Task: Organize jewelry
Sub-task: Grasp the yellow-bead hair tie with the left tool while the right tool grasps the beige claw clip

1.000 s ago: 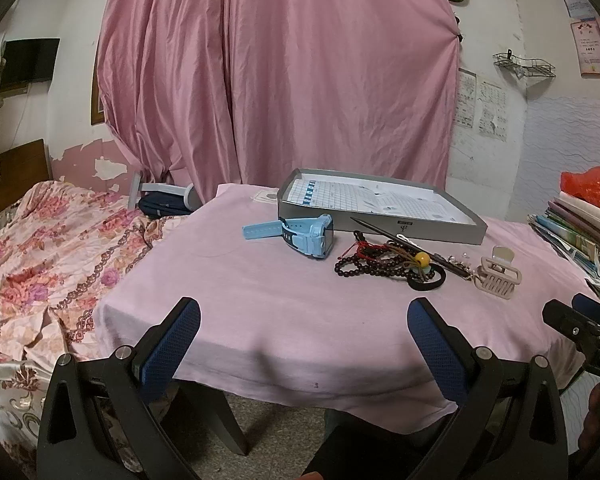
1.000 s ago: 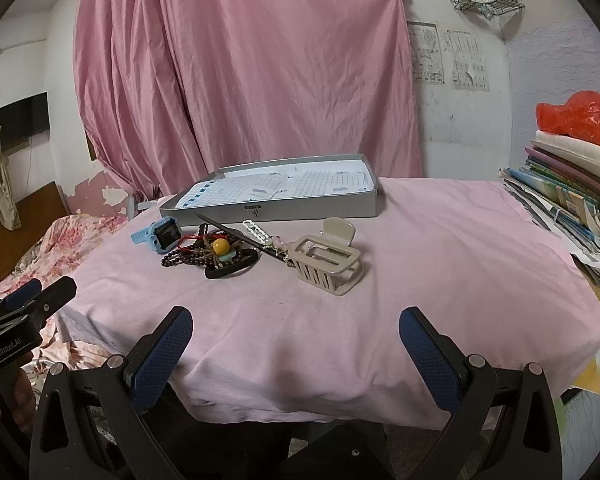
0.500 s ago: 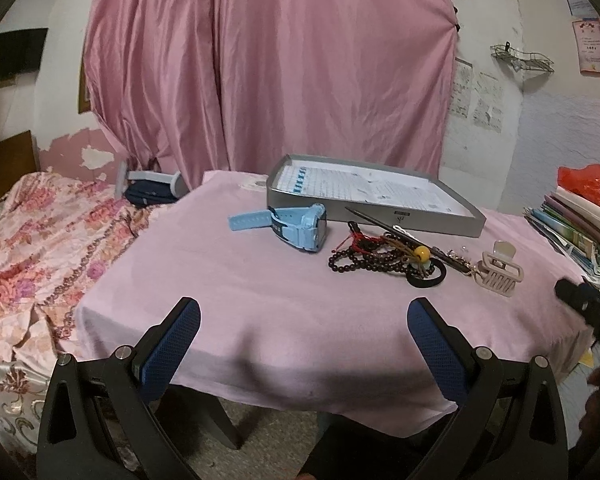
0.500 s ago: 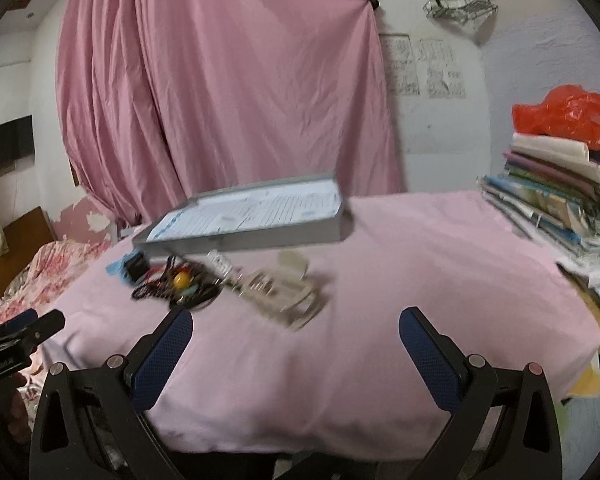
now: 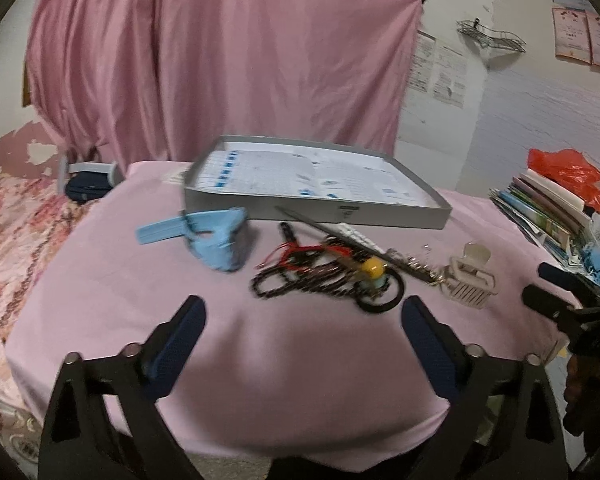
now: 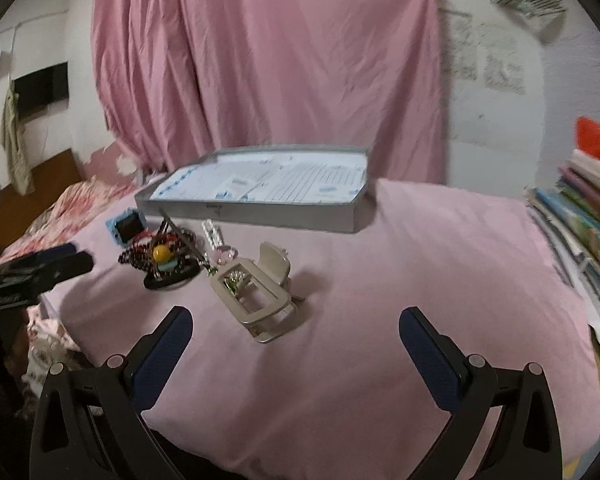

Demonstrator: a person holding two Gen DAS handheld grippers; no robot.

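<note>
Bench draped in soft pink cloth fills both wrist views, with a shallow grey tray, lined with printed paper and holding no jewelry, lying at its far side. Jewelry sits loose in a cluster in front of the tray: a chunky sky-blue plastic watch to the left, a tangle of dark bead strings with red cord and a round yellow bead in the middle, and a ribbed beige hair claw at the right end. Left gripper and right gripper both hover over the near edge, blue-padded fingers spread wide and holding nothing. Sorting appears not yet begun; this looks like the approach to a first pick. Right gripper is nearest the hair claw, rigid and easy to pinch, so the next move likely calls for reaching forward and down to straddle it. Bead strings are limp and knotted together and may drag their neighbours when lifted
</note>
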